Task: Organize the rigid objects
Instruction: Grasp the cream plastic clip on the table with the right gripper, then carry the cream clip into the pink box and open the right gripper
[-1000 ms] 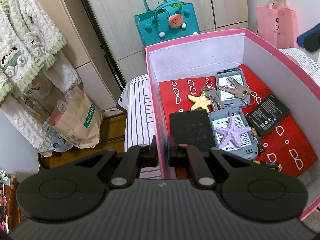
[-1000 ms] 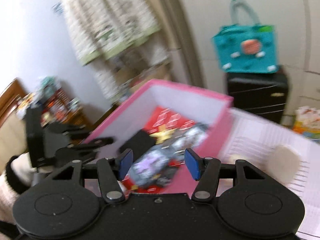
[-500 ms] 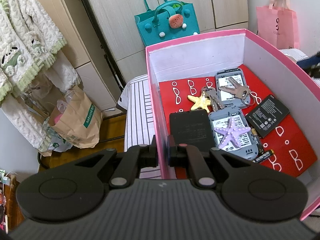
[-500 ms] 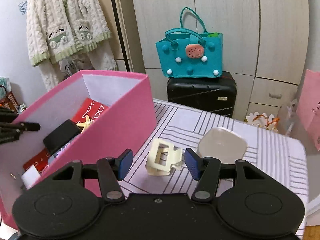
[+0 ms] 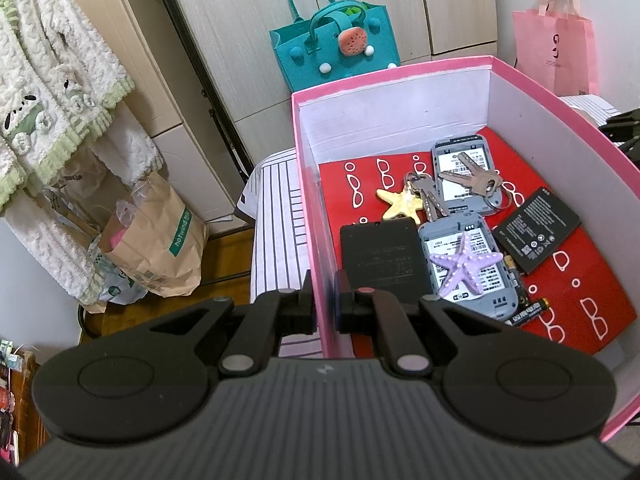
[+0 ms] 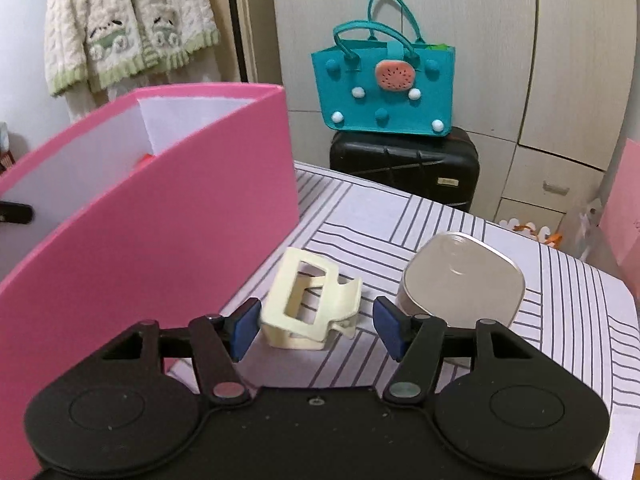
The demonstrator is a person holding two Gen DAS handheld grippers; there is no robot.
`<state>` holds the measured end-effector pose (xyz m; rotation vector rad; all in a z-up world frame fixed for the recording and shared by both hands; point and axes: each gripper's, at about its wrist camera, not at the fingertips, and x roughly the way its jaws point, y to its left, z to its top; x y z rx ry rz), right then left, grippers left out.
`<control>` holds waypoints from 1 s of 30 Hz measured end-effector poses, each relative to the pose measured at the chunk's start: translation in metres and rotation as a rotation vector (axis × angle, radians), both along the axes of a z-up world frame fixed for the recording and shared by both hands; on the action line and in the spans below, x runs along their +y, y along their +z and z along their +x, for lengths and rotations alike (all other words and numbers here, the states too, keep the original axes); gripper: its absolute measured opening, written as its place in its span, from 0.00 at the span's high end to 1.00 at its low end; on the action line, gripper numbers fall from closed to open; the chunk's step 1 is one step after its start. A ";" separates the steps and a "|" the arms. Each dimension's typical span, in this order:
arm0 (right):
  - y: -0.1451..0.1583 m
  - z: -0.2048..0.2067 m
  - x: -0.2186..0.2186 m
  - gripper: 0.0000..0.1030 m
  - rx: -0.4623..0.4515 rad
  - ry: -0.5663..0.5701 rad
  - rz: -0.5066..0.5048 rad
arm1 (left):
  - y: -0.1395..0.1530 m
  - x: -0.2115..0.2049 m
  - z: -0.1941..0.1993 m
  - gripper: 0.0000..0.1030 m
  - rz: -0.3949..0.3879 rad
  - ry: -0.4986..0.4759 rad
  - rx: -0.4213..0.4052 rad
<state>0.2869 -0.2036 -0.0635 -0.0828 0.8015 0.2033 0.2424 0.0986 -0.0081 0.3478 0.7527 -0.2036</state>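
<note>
Lining up on the cream hair clip (image 6: 310, 304), I have the right gripper (image 6: 316, 330) low over the striped worktop (image 6: 560, 300) with its blue fingers (image 6: 244, 328) spread wide and empty, one on each side of the clip and neither touching it as far as I can tell. The clip stands tilted on its teeth, just beside the pink box (image 6: 160, 216) and near a metal tin (image 6: 464, 280) on its right. My left gripper (image 5: 325, 308) is pinched tight on the near wall of the box (image 5: 308, 200), one finger outside and one inside, which I judge steadies it for the drop. Inside lie keys (image 5: 472, 178), two starfish (image 5: 466, 260), phone shells, batteries and a black case. To do this well I would ease forward a little more so the pads meet the clip's flat sides rather than its open frame, keep the right finger clear of the tin, and close slowly, since the hollow plastic could twist or skid on the cloth. Then I would lift straight up enough to clear the box's tall wall before swinging over, holding my left grip firm so the box does not slide.
</note>
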 end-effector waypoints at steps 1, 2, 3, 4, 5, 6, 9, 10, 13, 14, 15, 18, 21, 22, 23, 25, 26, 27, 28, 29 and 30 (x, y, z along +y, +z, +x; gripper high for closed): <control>-0.001 0.001 0.000 0.36 0.000 0.000 0.003 | 0.000 0.000 0.000 0.93 0.000 0.000 0.000; -0.002 0.002 0.000 0.43 -0.003 0.001 0.003 | 0.000 0.000 0.000 0.93 0.001 0.000 0.000; -0.003 0.002 0.001 0.48 -0.005 0.003 -0.003 | 0.000 0.000 0.000 0.94 0.001 0.000 0.000; -0.002 0.001 0.001 0.49 -0.009 0.002 -0.014 | 0.000 0.000 0.000 0.94 0.000 0.000 0.000; 0.000 -0.001 0.002 0.51 -0.012 0.002 -0.019 | 0.000 0.000 0.000 0.93 0.000 0.001 0.001; 0.002 -0.003 0.002 0.51 -0.008 0.002 -0.011 | 0.000 0.000 0.000 0.94 -0.002 0.005 0.001; 0.010 -0.011 -0.001 0.51 0.005 -0.019 0.009 | 0.000 0.001 0.000 0.94 -0.005 0.005 0.005; 0.012 -0.015 -0.002 0.51 0.007 -0.025 0.003 | 0.001 0.001 0.000 0.94 -0.003 0.008 0.010; 0.022 -0.029 -0.006 0.51 0.013 -0.034 0.022 | 0.002 -0.002 0.000 0.93 0.011 0.006 0.039; 0.025 -0.033 -0.007 0.51 0.017 -0.037 0.032 | 0.002 -0.002 -0.002 0.93 0.015 0.008 0.058; 0.029 -0.038 -0.008 0.51 0.021 -0.034 0.040 | 0.003 -0.001 -0.003 0.94 0.016 0.009 0.073; 0.045 -0.055 -0.006 0.51 0.006 -0.022 0.038 | 0.006 0.002 -0.011 0.93 -0.001 0.021 0.123; 0.063 -0.067 -0.003 0.51 -0.015 -0.003 0.046 | 0.013 0.006 -0.024 0.94 -0.015 0.028 0.138; 0.069 -0.072 -0.001 0.51 -0.020 0.009 0.055 | 0.015 0.008 -0.028 0.94 -0.022 0.030 0.140; 0.075 -0.075 0.002 0.51 -0.026 0.019 0.064 | 0.017 0.010 -0.030 0.95 -0.029 0.035 0.142; 0.090 -0.083 0.008 0.51 -0.042 0.048 0.080 | 0.021 0.014 -0.035 0.96 -0.051 0.039 0.142; 0.097 -0.087 0.012 0.51 -0.055 0.063 0.086 | 0.022 0.015 -0.037 0.96 -0.059 0.043 0.143; 0.105 -0.091 0.016 0.51 -0.068 0.080 0.093 | 0.024 0.015 -0.038 0.96 -0.060 0.045 0.140; 0.113 -0.095 0.020 0.51 -0.083 0.102 0.099 | 0.024 0.014 -0.040 0.96 -0.056 0.048 0.135; 0.121 -0.099 0.024 0.51 -0.097 0.120 0.104 | 0.024 0.014 -0.040 0.96 -0.052 0.051 0.132; 0.128 -0.101 0.027 0.51 -0.105 0.139 0.111 | 0.024 0.012 -0.041 0.96 -0.046 0.054 0.127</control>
